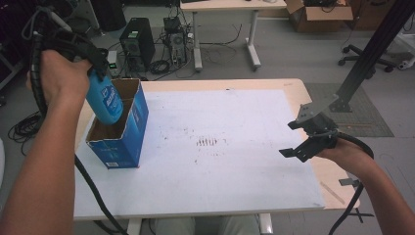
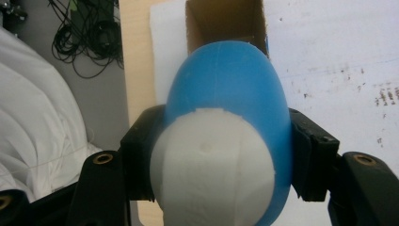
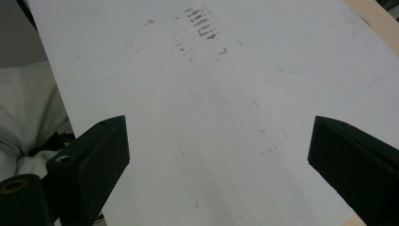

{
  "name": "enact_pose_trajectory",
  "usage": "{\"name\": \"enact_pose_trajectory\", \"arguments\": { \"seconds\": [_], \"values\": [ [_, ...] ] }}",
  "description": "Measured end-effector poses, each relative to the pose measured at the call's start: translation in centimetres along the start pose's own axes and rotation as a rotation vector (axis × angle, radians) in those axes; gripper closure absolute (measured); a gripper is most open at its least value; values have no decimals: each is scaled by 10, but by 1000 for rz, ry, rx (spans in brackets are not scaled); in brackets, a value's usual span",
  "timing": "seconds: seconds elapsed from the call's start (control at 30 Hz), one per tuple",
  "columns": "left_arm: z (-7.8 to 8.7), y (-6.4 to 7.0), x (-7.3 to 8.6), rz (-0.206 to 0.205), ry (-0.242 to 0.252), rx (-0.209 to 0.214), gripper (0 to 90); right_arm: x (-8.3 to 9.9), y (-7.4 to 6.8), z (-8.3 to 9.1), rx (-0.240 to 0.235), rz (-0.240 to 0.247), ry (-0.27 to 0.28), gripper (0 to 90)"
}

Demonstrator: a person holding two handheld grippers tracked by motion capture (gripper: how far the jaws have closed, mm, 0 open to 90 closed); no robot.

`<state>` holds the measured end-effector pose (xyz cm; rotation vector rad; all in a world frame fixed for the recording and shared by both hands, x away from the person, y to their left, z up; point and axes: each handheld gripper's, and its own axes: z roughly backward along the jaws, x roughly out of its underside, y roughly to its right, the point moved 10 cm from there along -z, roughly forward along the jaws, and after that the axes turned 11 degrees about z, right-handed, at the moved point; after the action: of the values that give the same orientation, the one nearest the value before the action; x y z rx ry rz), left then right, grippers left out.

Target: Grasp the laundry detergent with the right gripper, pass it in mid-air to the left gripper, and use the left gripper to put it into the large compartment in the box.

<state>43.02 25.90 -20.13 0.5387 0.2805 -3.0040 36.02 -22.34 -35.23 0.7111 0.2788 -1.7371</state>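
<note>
Bottle [image 1: 104, 100]: blue, white cap, clamped in left gripper [image 1: 96, 68], tilted, lower end inside open top of blue carton [image 1: 128, 134].
Carton: upright near left edge of white table sheet [image 1: 230, 152].
Right gripper [image 1: 310, 139]: jaws spread wide, nothing between, above sheet's right edge.

A smooth, matt blue plastic bottle [image 1: 105, 100] with a white cap hung over a printed cardboard box [image 1: 122, 132] on the scuffed white sheet [image 1: 220, 147] topping the pale wooden surface [image 1: 298, 90].
</note>
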Motion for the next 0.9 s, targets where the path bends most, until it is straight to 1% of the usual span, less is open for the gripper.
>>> {"name": "enact_pose_trajectory", "arguments": {
  "seconds": [0.2,0.23,0.3,0.4,0.47,0.5,0.67,0.9],
  "values": [
    [-19,1,5,-12,-12,-7,386,2,0,-1,0,-2,-7,57],
    [-19,1,5,-12,-12,-7,386,2,0,-1,0,-5,-8,57],
    [-28,2,7,-19,-12,-8,386,3,0,-1,2,-7,-10,57],
    [-38,3,9,-25,-14,-5,386,4,0,0,2,-10,-11,57],
    [-41,4,10,-28,-12,-5,386,4,0,0,2,-11,-11,57],
    [-48,4,12,-29,-16,-3,386,4,-1,-1,0,-14,-13,57],
    [-66,6,18,-36,-32,7,386,5,-2,-2,-5,-16,-19,57],
    [-88,8,24,-46,-40,12,386,8,-2,-5,-10,-25,-28,58]
  ]
}}
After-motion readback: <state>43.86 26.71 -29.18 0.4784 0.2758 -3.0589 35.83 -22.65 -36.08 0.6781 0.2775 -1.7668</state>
